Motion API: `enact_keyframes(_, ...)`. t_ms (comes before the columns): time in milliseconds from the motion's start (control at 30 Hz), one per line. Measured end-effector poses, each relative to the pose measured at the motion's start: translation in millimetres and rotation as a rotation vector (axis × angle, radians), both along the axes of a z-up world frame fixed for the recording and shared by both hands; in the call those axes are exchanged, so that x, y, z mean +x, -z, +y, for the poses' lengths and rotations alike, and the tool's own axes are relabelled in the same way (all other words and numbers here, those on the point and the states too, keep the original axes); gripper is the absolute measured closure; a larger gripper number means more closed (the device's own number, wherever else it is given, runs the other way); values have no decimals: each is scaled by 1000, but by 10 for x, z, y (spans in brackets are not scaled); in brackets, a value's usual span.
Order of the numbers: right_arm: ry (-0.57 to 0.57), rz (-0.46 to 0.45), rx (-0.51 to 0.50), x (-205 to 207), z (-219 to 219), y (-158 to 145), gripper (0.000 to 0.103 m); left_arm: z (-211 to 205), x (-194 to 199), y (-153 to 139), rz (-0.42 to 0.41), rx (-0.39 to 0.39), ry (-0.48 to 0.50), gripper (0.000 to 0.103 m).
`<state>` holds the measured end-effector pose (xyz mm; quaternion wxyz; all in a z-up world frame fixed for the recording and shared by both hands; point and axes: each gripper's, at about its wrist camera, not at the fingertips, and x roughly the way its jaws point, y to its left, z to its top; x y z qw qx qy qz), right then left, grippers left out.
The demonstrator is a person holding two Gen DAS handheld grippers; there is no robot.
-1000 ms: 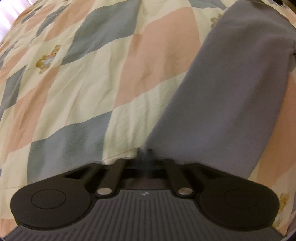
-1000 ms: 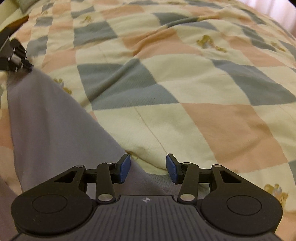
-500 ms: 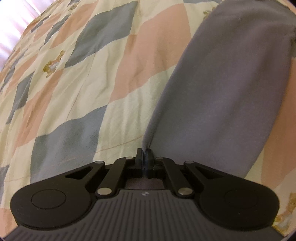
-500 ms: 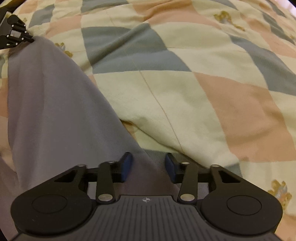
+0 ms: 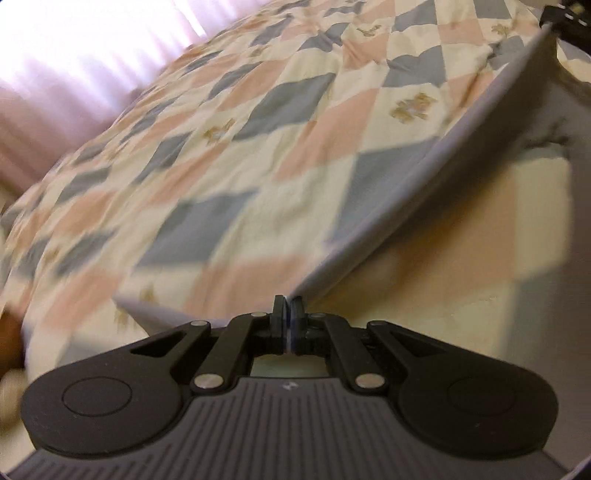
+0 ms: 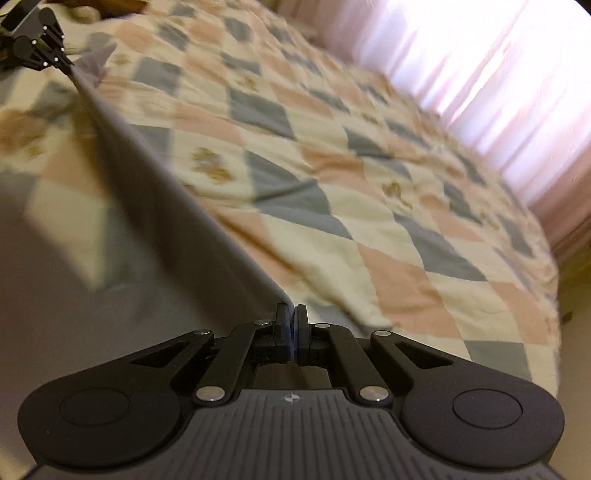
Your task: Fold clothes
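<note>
— What have you got on the left side?
— My left tongs (image 5: 287, 318) are clamped tight on one end of the grey garment (image 5: 424, 173). Its top edge runs taut from there up to the far corner of the left view, where I can see the right tongs (image 5: 550, 23) pinching the other end

— And the right camera agrees?
— Yes. The right tongs are closed on the cloth too, and the edge stretches away to the left tongs at the top left of that view. The garment hangs between the two, lifted above the bed, with the patchwork quilt (image 5: 229, 155) of cream, pink and grey-blue diamonds spread beneath it

— Anything behind?
— Bright pink curtains (image 6: 480, 59) beyond the bed; both views are blurred
</note>
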<state>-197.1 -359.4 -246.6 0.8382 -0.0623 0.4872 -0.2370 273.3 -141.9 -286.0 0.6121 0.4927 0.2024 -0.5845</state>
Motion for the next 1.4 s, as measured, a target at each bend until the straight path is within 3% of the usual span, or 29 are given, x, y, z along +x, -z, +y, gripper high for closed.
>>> enact_keyframes(133, -36, 19, -34, -357, 831, 48, 103, 804, -537, -37, -18, 50, -78, 103)
enact_keyframes(300, -54, 103, -8, -635, 1591, 539, 103, 1404, -1009, 362, -17, 159, -148, 103)
enact_keyframes(400, -44, 145, -1, -678, 1835, 827, 103, 1609, -1224, 624, -78, 221, -132, 103)
enact_keyframes(433, -35, 181, -24, -683, 1895, 927, 96, 1648, -1275, 670, -108, 231, -123, 103)
enact_keyframes(533, 62, 165, -1, -747, 1928, 932, 87, 1720, -1348, 696, -147, 253, -111, 103)
enact_keyframes(633, 496, -127, 317, -1079, 1524, 655, 81, 1769, -1407, 577, -175, 209, -106, 101)
enact_keyframes(667, 695, -297, 468, -1302, 1348, 618, 81, 1791, -1441, 536, -183, 187, -101, 98)
enact_keyframes(733, 983, -568, 656, -1668, 1162, 683, 79, 1809, -1551, 465, -225, 135, -58, 96)
enact_keyframes(767, 1108, -685, 746, -1825, 1109, 780, 78, 1809, -1613, 443, -241, 120, -18, 90)
enact_keyframes(833, 1315, -807, 852, -2005, 1055, 990, 77, 1830, -1760, 441, -277, 97, 77, 83)
enact_keyframes(867, 1365, -851, 867, -2051, 1048, 1065, 76, 1836, -1824, 468, -295, 90, 126, 83)
enact_keyframes(967, 1451, -859, 809, -2083, 1036, 1125, 65, 1891, -1960, 592, -345, 84, 248, 80)
enact_keyframes(1300, 1544, -890, 773, -2025, 948, 1367, 62, 2061, -1898, 1149, -514, 107, 502, 76)
enact_keyframes(1333, 1544, -892, 767, -2036, 948, 1367, 62, 2073, -1872, 1205, -538, 109, 524, 77)
enact_keyframes(1400, 1544, -896, 755, -2057, 948, 1367, 67, 2074, -1803, 1290, -571, 119, 559, 95)
